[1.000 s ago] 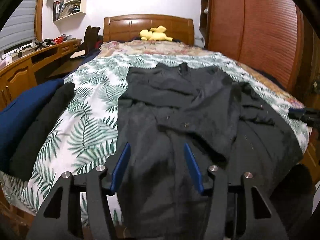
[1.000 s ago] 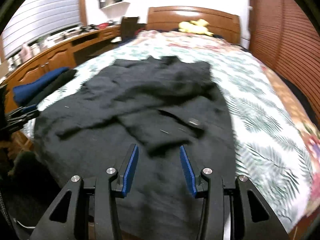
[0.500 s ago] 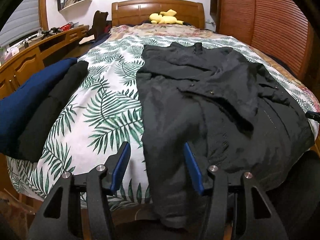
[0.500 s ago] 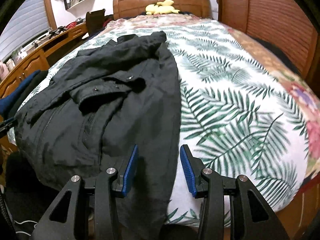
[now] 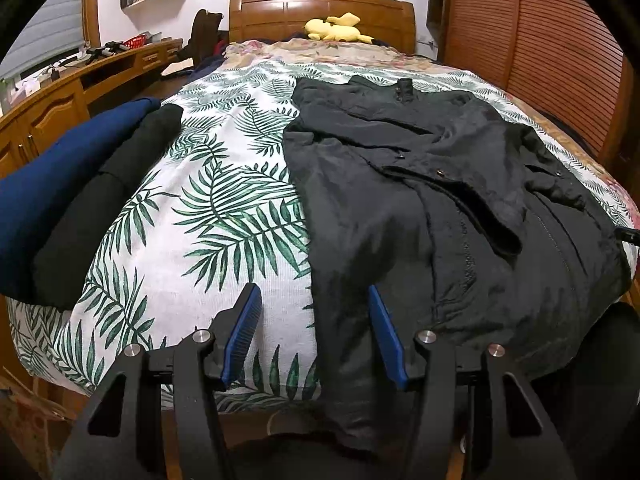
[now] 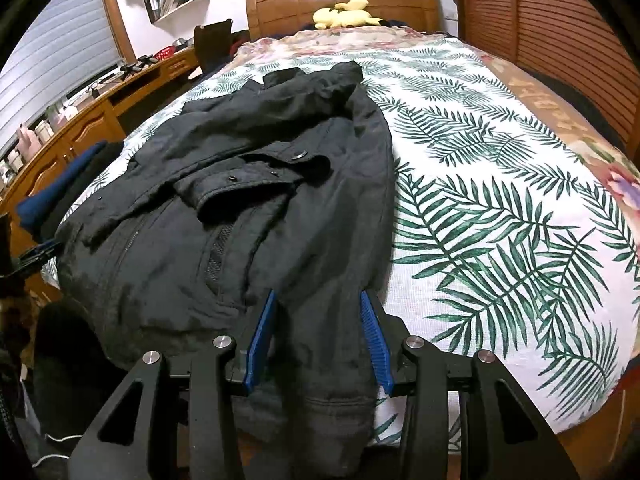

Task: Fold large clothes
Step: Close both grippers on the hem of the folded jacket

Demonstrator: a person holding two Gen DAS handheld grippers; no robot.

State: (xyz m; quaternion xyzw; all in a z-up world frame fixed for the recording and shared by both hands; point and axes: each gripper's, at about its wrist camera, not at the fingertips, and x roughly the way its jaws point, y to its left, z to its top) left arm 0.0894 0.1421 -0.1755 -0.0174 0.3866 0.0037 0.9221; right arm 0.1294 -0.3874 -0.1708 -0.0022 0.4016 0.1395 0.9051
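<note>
Left wrist view: leaf-print bedspread (image 5: 224,216) (wooden headboard (image 5: 320,12) at top), black jacket (image 5: 440,200) right, left gripper (image 5: 314,334) wide, empty; only here, folded clothes (image 5: 76,192) fill the left edge. Right gripper (image 6: 318,336) gapes over the jacket's hem.

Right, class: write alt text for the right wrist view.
A black jacket lies spread on a bed with a leaf-print cover, its hem hanging over the near edge. The right gripper hovers open above that hem.
</note>
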